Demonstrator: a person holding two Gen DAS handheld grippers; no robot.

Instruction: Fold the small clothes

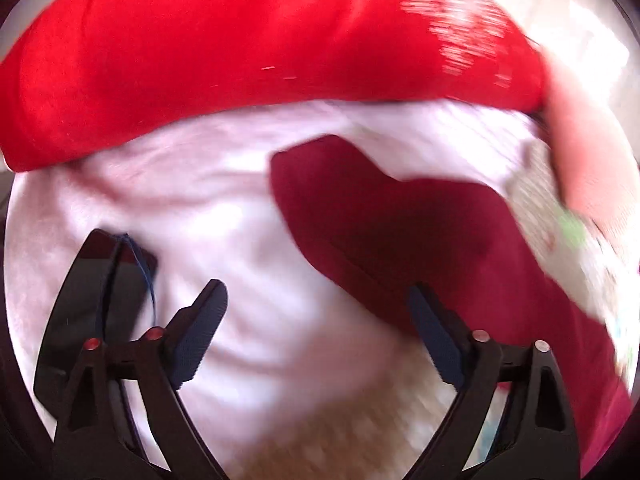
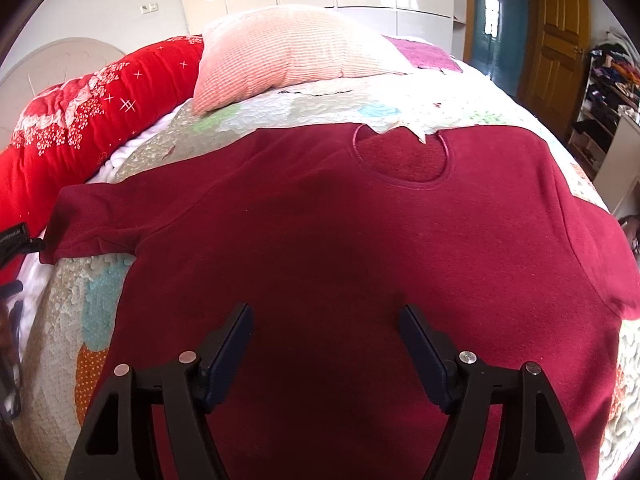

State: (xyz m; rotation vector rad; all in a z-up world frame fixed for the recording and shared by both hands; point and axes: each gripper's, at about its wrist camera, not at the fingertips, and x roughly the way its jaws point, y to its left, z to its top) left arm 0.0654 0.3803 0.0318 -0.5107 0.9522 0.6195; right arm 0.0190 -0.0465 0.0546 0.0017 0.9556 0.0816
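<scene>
Shirt lies flat on quilt; both tools apparently empty.

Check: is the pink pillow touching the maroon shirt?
Apart. In the right wrist view the pillow sits at the head of the bed, with a strip of bare quilt between it and the shirt collar.

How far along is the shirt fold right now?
Done: the dark red shirt lies spread flat on the quilt, both sleeves out. In hand: nothing; the left hand-held gripper and right hand-held gripper are open above it. Left: every fold.
</scene>
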